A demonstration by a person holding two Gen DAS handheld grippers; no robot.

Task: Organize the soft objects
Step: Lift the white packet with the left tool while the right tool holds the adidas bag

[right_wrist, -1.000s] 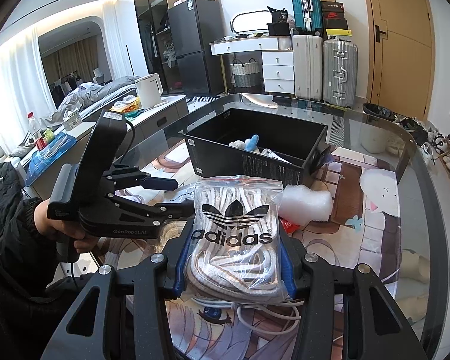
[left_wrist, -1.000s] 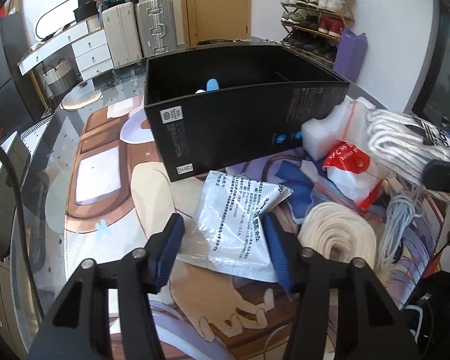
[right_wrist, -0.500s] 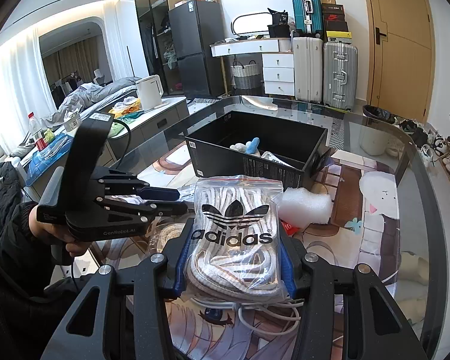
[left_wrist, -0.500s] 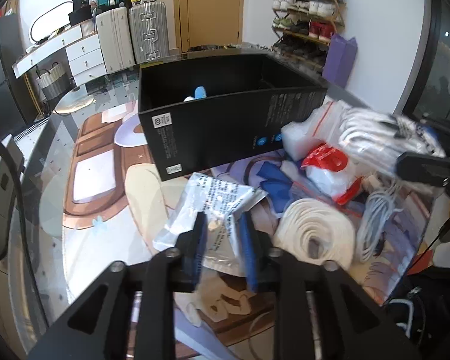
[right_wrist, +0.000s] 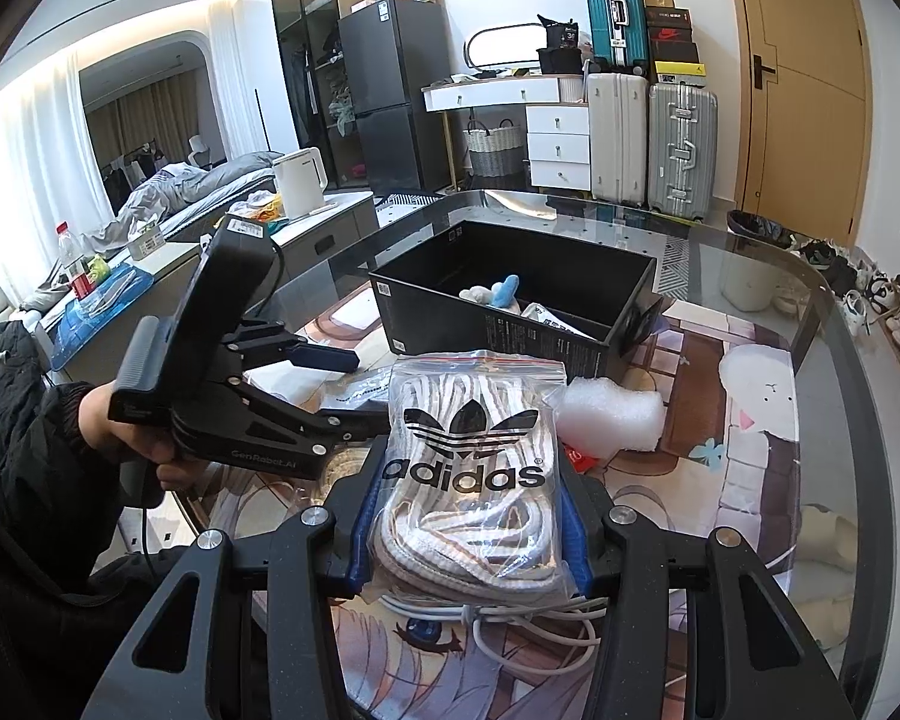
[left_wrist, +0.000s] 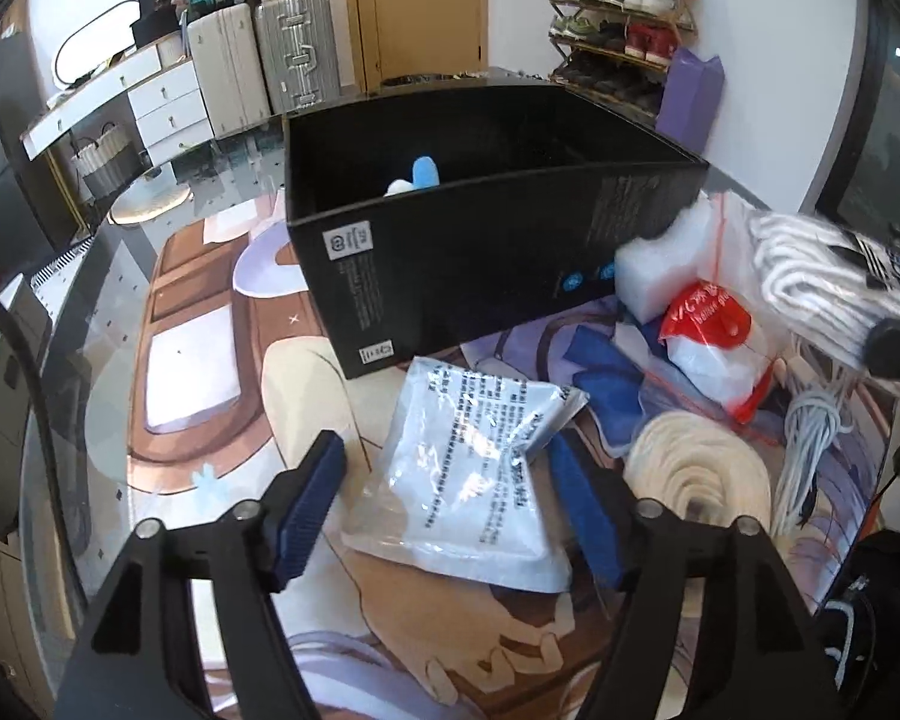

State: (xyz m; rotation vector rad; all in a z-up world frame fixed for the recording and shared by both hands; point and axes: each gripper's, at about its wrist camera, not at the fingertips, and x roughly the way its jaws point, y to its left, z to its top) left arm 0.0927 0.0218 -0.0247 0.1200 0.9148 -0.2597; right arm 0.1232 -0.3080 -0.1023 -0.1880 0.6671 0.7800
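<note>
Blue-padded left gripper (left_wrist: 450,501) now spreading wide again, releasing printed white pouch (left_wrist: 468,474), lying flat on mat before black box (left_wrist: 486,252). Right gripper (right_wrist: 468,516) staying clamped on adidas bag (right_wrist: 468,474), holding it raised.

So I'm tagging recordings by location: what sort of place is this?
Probably a lived-in studio flat: a bed, a fridge, a shoe rack and suitcases stand around the glass table.

Black gripper frames with silver screws, blue-padded fingers (left_wrist: 309,504), "GenRobot.AI" lettering, black sleeve, bare hand (right_wrist: 144,438).
</note>
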